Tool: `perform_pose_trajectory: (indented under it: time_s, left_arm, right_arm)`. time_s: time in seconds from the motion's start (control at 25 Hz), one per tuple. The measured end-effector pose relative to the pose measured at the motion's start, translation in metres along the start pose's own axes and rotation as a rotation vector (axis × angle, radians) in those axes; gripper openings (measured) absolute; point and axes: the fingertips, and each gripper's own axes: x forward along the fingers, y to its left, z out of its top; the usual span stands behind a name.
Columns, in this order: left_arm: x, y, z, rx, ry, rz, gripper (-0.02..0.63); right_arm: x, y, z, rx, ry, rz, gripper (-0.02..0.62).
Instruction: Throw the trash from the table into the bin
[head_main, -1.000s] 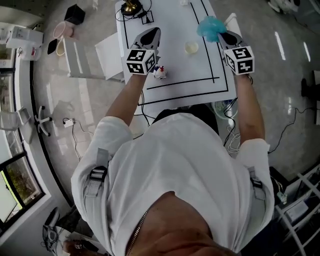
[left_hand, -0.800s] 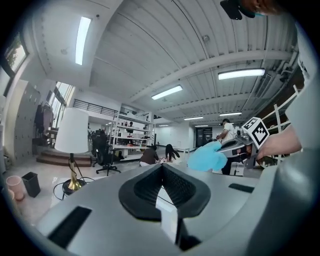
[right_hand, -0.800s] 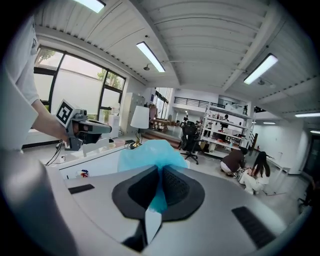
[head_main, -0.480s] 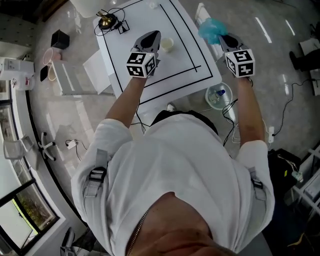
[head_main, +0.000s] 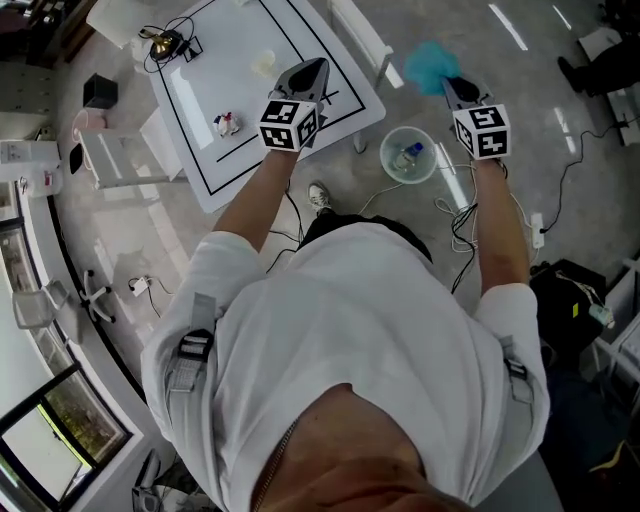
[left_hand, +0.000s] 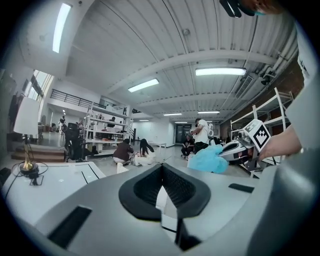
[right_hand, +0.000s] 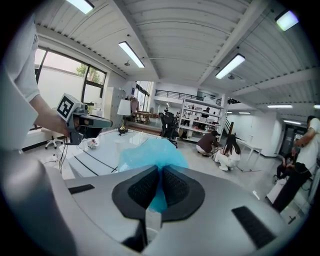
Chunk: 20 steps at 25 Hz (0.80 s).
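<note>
My right gripper (head_main: 447, 86) is shut on a crumpled blue plastic bag (head_main: 432, 66), held off the table's right edge. In the head view it hangs just beyond the round clear bin (head_main: 408, 155) on the floor, which has a bottle inside. In the right gripper view the blue bag (right_hand: 150, 154) bulges out of the shut right gripper (right_hand: 161, 171). My left gripper (head_main: 308, 72) is shut and empty over the white table's (head_main: 200, 160) near corner. In its own view the left gripper (left_hand: 161, 168) holds nothing. A small red-and-white wrapper (head_main: 227, 124) and a pale cup (head_main: 264, 62) lie on the table.
A brass lamp (head_main: 160, 42) with its cable stands at the table's far corner. Cables trail over the floor round the bin and my feet. A white bench (head_main: 360, 38) stands behind the table. Several people (right_hand: 220, 147) sit on the floor far off near shelves.
Both grippers have swung right, away from the table's middle. The blue bag has gone from above the table edge to beyond the bin, which has come fully into view.
</note>
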Motion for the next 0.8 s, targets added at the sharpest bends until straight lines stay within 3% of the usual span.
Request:
perform_pose_trajectory:
  time_s: [0.4, 0.8]
  left_arm:
    - [0.019, -0.122, -0.083, -0.035, 0.141, -0.066, 0.011]
    - [0.025, -0.166, -0.203, -0.104, 0.364, -0.124, 0.011]
  right_arm:
    - [-0.058, -0.006, -0.144, 0.116, 0.142, 0.039, 0.006]
    - [-0.042, 0.025, -0.251, 0.184, 0.291, 0.093, 0.006]
